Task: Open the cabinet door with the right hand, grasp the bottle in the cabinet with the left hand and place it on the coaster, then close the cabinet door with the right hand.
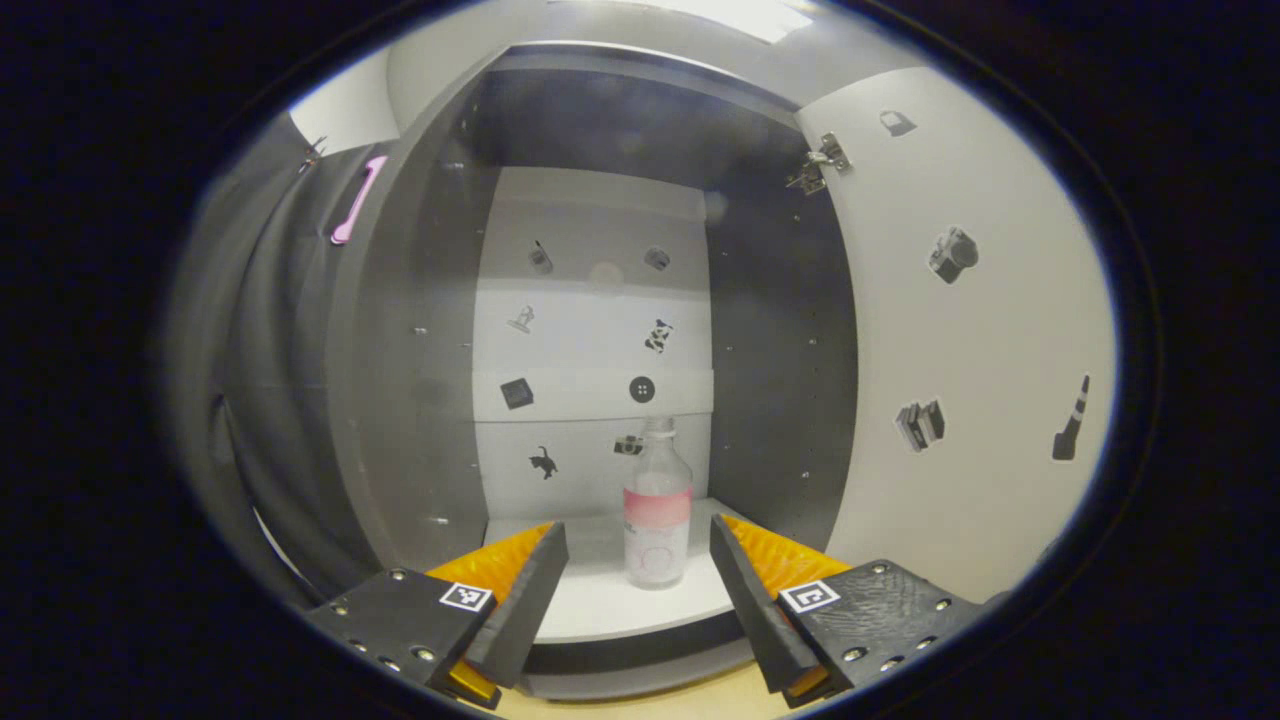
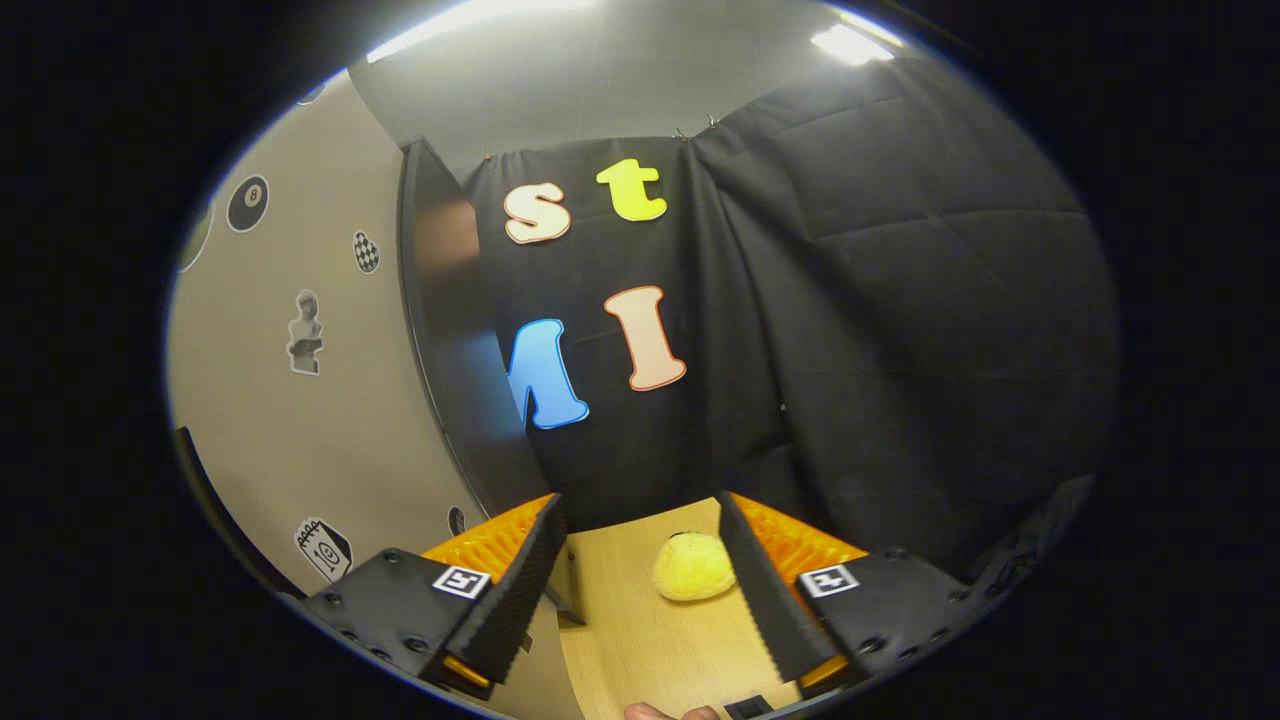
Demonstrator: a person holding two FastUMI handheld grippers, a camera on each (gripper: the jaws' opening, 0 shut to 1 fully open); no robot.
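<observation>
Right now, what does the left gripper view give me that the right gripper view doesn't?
Left gripper view: the open cabinet, its door swung right, and the bottle upright on the shelf, ahead of the open left gripper and not yet between its fingers.
Right gripper view: the open right gripper, a yellow plush item on the wooden table, the black cloth wall.
Shared: both grippers open and empty.
</observation>
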